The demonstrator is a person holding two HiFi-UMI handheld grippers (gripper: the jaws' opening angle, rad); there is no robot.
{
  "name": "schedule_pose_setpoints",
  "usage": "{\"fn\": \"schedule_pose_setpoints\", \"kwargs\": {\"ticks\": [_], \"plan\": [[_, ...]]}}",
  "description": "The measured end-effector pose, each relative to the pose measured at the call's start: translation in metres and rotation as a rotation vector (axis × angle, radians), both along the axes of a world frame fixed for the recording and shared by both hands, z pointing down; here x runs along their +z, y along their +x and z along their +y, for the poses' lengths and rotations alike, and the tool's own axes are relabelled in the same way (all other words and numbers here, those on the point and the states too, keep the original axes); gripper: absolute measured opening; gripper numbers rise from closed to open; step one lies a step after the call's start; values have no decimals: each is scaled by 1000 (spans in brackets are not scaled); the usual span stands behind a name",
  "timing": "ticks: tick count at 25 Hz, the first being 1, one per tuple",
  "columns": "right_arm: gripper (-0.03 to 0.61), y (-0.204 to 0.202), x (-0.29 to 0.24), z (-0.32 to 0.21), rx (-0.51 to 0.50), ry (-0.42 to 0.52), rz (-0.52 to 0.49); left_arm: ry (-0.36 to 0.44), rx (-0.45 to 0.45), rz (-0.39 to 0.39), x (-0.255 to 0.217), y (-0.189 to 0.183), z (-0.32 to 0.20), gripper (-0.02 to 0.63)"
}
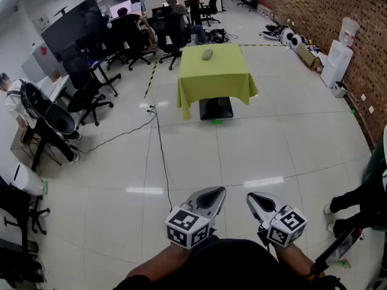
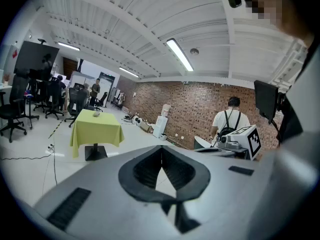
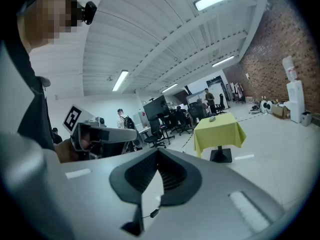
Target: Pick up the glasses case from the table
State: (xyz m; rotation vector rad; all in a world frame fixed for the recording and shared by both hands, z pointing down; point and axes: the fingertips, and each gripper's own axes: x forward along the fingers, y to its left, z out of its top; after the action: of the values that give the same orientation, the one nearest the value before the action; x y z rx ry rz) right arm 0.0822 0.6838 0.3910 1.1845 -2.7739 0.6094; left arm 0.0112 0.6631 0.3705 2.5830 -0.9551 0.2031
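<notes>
Left claw [image 2: 161,149] closed and empty, glasses case [image 1: 207,54] plainest in head view

Grey oval glasses case [image 1: 207,54] flat nr middle of yellow-green-clothed table [image 1: 225,72]

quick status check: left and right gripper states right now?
Left gripper: closed, holding nothing.
Right gripper: closed, holding nothing.
</notes>
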Motion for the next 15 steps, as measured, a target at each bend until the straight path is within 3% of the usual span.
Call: {"fn": "schedule_pose_setpoints", "kwargs": {"ticks": [15], "plan": [[2,3,4,2,16,-16,-10,-19,44,-2,2,6,4,8]]}}
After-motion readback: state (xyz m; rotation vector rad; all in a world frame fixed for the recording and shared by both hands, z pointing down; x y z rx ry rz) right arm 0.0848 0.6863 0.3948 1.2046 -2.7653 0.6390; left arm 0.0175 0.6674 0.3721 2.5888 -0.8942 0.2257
